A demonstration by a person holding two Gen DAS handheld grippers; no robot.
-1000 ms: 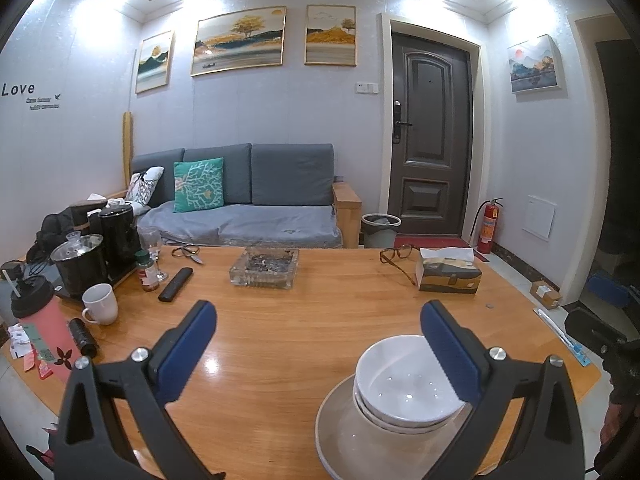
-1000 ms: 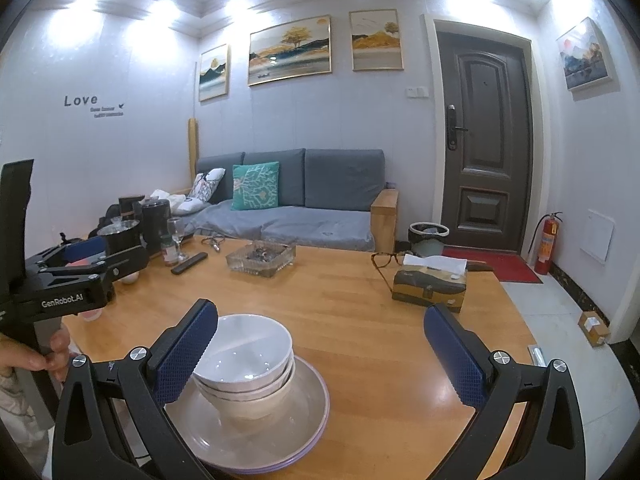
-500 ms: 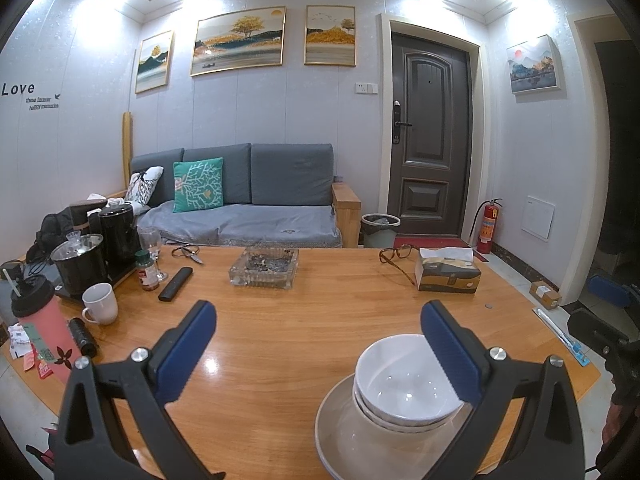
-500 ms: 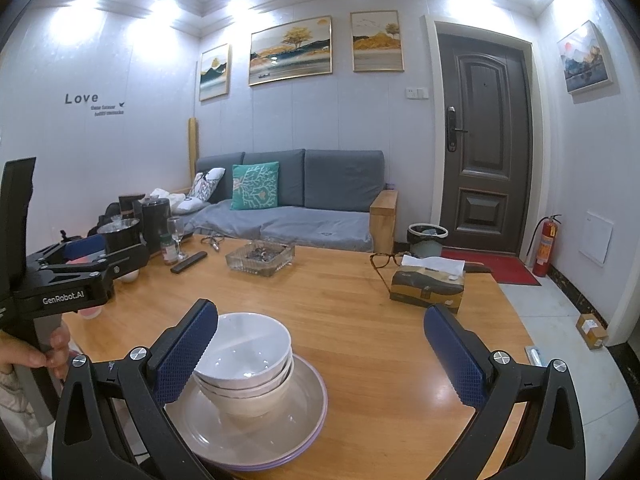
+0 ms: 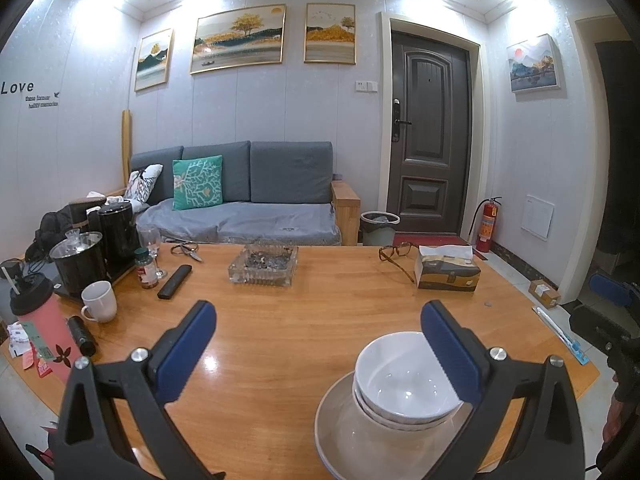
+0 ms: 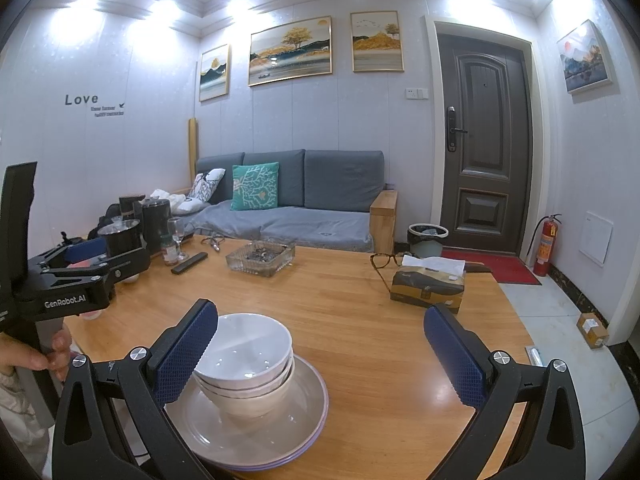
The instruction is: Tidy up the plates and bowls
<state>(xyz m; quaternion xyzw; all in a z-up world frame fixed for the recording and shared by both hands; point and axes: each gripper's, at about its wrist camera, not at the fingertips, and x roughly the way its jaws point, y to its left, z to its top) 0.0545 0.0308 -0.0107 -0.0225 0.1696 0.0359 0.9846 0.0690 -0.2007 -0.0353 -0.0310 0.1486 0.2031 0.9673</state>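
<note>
A stack of white bowls [image 5: 404, 384] [image 6: 248, 356] sits nested on stacked round plates [image 5: 348, 436] [image 6: 276, 428] near the front edge of the wooden table [image 5: 304, 320] [image 6: 352, 312]. My left gripper [image 5: 318, 350] is open and empty, its right finger in front of the bowls' right rim. My right gripper [image 6: 320, 354] is open and empty too; its left finger overlaps the bowls' left side. In the right wrist view the left gripper's body shows at the far left, held by a hand [image 6: 36, 354].
A glass ashtray [image 5: 264, 266], tissue box [image 5: 446, 270], eyeglasses [image 5: 396, 252], remote [image 5: 175, 276], white mug [image 5: 99, 302], pink bottle [image 5: 40, 326], jar, wine glass and black kettles [image 5: 96, 240] stand on the table. A grey sofa [image 5: 248, 208], bin and door lie beyond.
</note>
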